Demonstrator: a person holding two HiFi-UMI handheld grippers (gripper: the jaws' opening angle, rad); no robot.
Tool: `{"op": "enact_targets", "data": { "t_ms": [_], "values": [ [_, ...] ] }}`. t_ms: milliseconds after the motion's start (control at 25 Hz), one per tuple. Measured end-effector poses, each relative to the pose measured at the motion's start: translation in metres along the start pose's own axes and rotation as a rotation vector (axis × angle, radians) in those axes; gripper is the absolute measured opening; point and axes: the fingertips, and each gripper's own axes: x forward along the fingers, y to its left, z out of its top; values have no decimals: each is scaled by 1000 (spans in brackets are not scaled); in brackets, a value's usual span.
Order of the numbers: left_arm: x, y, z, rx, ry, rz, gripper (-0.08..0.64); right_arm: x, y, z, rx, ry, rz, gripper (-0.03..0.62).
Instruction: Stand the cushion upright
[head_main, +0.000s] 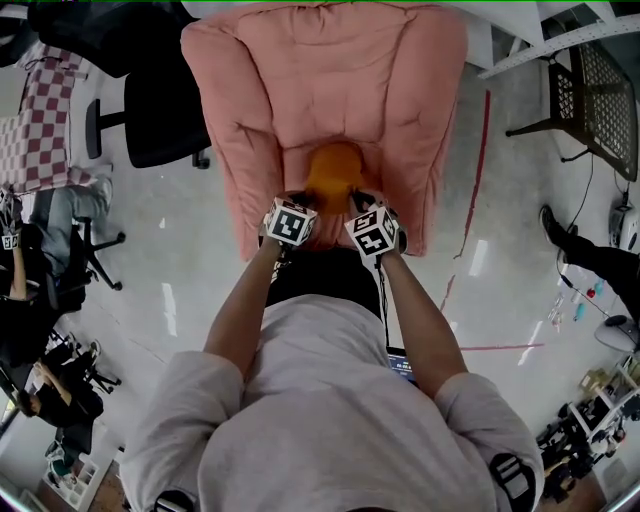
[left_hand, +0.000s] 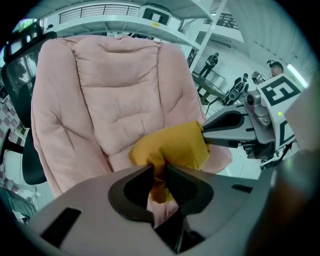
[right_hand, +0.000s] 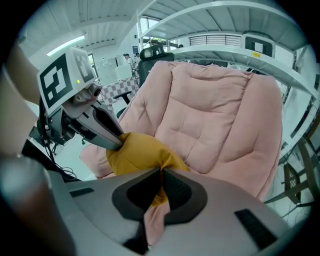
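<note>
Both claws are on the cushion (head_main: 335, 168), 1 per side, at the front edge of the pink armchair (head_main: 330, 80) seat.

- Left gripper (head_main: 301, 198): jaws narrow, clamped on a fold of the mustard fabric at the cushion's left corner. In its own view the pinch (left_hand: 160, 172) sits just below the bulk of the cushion (left_hand: 172, 145).
- Right gripper (head_main: 356, 200): jaws nearly together, clamped on a thin pinch of fabric at the right corner. Own view: pinch (right_hand: 161, 176), cushion bulk (right_hand: 137, 152) just above and left of it.
- Each gripper view shows the other claw's tip pressed into the cushion's far corner: right gripper (left_hand: 210, 135), left gripper (right_hand: 119, 142).
- A strip of pink fabric shows in both pinches under the mustard. Can't tell if it's cushion or armchair.

Cushion position: centre of the armchair seat, in front of the backrest (left_hand: 120, 90) and between the 2 armrests. It sits ahead of the claws, between them and the backrest (right_hand: 215, 110).

Orientation: bunched into a lump. The span between the 2 claws runs across the armchair, armrest to armrest. From the head view the lump extends from the seat front towards the backrest. True long axis unclear, and I can't tell if it's flat or upright.
</note>
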Motion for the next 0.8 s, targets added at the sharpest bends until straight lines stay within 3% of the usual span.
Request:
{"op": "enact_targets", "data": {
  "t_ms": [360,800],
  "values": [
    [4,17,38,-38,-31,32,94,9,-31,27,-18,-38,30,29],
    [0,53,94,-65,-151,134,94,24,-71,77,-29,-117,60,29]
  ]
}}
